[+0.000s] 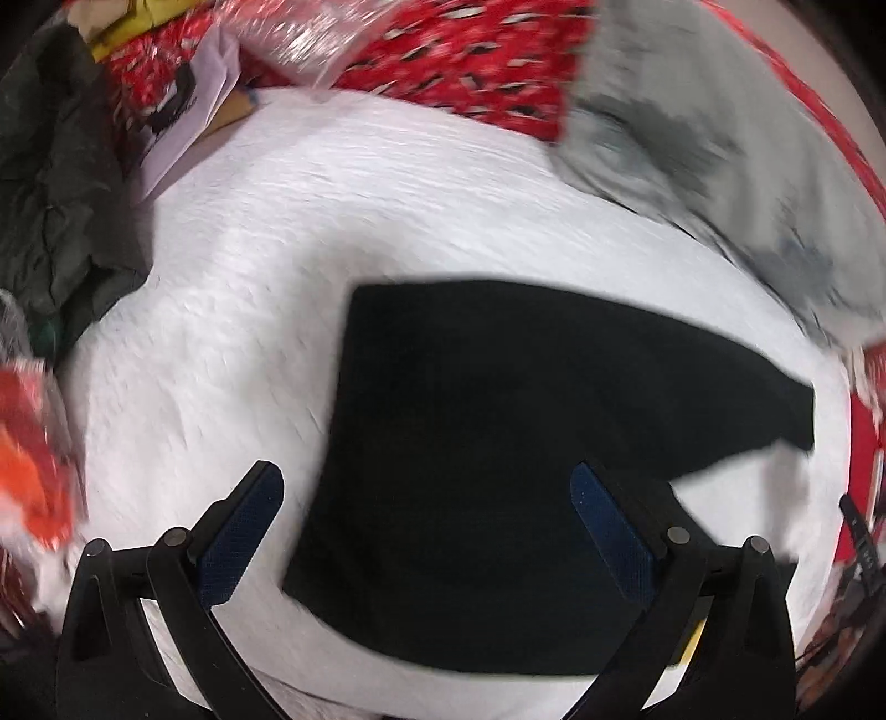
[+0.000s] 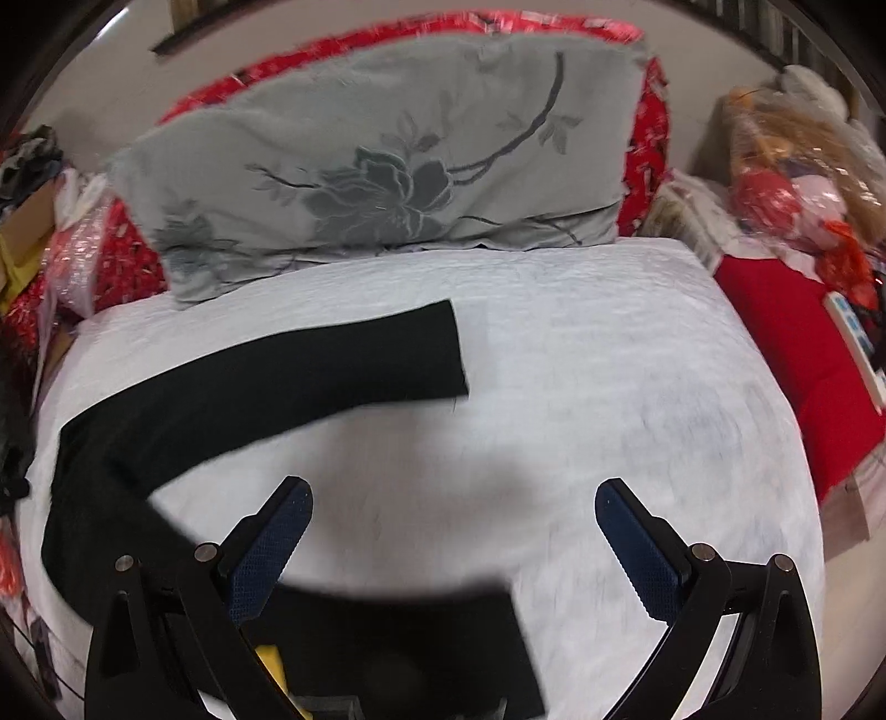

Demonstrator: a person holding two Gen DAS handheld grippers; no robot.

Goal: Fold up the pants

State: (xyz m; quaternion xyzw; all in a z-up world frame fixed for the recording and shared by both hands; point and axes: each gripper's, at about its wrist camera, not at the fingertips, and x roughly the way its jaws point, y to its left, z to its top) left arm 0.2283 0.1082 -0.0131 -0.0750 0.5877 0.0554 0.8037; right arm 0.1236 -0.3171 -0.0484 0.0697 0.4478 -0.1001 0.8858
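Black pants (image 1: 476, 454) lie flat on a white bedspread (image 1: 266, 288). My left gripper (image 1: 426, 487) is open and empty, hovering over the waist end, its fingers astride the cloth's left part. In the right wrist view the pants (image 2: 266, 376) spread in a V, one leg reaching to the upper middle, the other leg (image 2: 398, 637) lying under the gripper at the bottom. My right gripper (image 2: 453, 501) is open and empty above the white bedspread (image 2: 609, 360) between the two legs.
A grey floral pillow (image 2: 387, 155) leans at the head of the bed, also in the left wrist view (image 1: 692, 138). Red patterned bedding (image 1: 470, 50) lies behind. Dark green cloth (image 1: 50, 183) sits left. A red cushion (image 2: 792, 354), remote (image 2: 855, 343) and wrapped toys (image 2: 786, 160) lie right.
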